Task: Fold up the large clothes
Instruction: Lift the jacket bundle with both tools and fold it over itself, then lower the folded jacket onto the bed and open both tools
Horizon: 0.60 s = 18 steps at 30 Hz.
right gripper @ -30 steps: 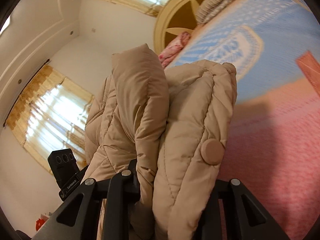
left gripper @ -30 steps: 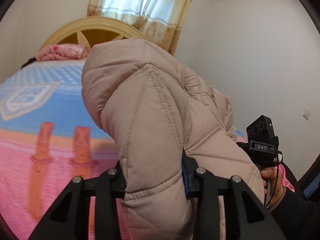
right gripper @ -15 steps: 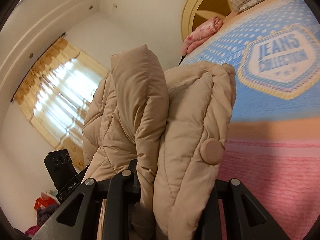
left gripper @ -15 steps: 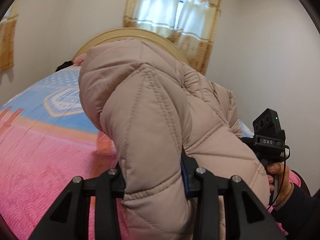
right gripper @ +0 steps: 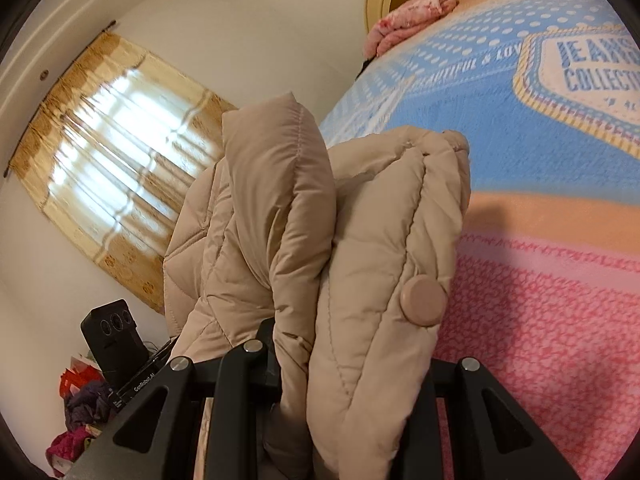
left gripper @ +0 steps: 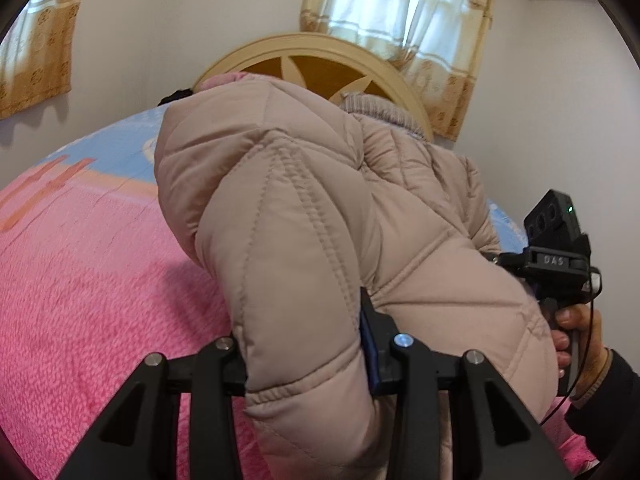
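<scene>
Left wrist view: the left gripper [left gripper: 306, 356] has a thick quilted fold of the beige puffer jacket [left gripper: 304, 216] between its fingers; its jaws are opening, though the padding is pinched between them and bulges out above and below. The jacket rises ahead of the fingers and drapes off to the right, above a pink fleece blanket [left gripper: 92, 288]. To the right, the right gripper [left gripper: 556, 256] shows side-on — a hand [left gripper: 576, 332] wraps its handle. Past the jacket stands a rounded wooden headboard [left gripper: 312, 52]. Right wrist view: the right gripper [right gripper: 352, 364] is clenched on two bunched folds of the jacket [right gripper: 360, 240], a round snap button [right gripper: 423, 300] on the right-hand fold. Right of the fingers lies the blanket [right gripper: 560, 320], pink near, blue beyond — the left gripper [right gripper: 116, 340] sits low to the left.
</scene>
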Motion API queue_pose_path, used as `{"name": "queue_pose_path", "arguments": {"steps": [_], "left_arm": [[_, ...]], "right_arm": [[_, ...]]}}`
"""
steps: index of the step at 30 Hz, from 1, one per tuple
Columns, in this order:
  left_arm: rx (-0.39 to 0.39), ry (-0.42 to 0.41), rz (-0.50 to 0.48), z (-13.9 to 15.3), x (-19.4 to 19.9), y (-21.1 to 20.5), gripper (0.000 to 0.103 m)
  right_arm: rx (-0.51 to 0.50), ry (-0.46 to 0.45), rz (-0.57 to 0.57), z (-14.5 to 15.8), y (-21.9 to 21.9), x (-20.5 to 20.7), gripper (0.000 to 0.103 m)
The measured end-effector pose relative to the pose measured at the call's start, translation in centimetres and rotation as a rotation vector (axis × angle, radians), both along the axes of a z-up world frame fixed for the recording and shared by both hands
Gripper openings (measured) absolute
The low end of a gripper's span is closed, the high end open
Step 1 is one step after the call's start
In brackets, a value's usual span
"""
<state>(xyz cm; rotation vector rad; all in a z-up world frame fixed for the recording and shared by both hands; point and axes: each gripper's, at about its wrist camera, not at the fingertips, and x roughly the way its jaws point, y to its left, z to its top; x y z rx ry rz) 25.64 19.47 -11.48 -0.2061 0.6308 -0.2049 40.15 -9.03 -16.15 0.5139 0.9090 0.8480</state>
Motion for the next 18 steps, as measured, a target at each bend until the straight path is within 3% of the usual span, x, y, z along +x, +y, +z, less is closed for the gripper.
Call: {"name": "queue_pose_path", "arguments": {"steps": [10, 16, 18], "left_arm": [[0.036, -0.002, 0.016, -0.7, -0.3, -0.8, 0.043], [0.058, 0.009, 0.065, -1.5, -0.4, -0.5, 0.063], [0.064, 0.014, 0.086, -1.6, -0.3, -0.3, 0.075]], "right_arm": [[-0.033, 0.017, -0.003, -1.2, 1.2, 0.9, 0.026], [-0.052, 0.03, -0.008, -1.1, 2.1, 1.0, 0.028], [-0.064, 0.034, -0.012, -1.2, 2.2, 1.1, 0.029]]}}
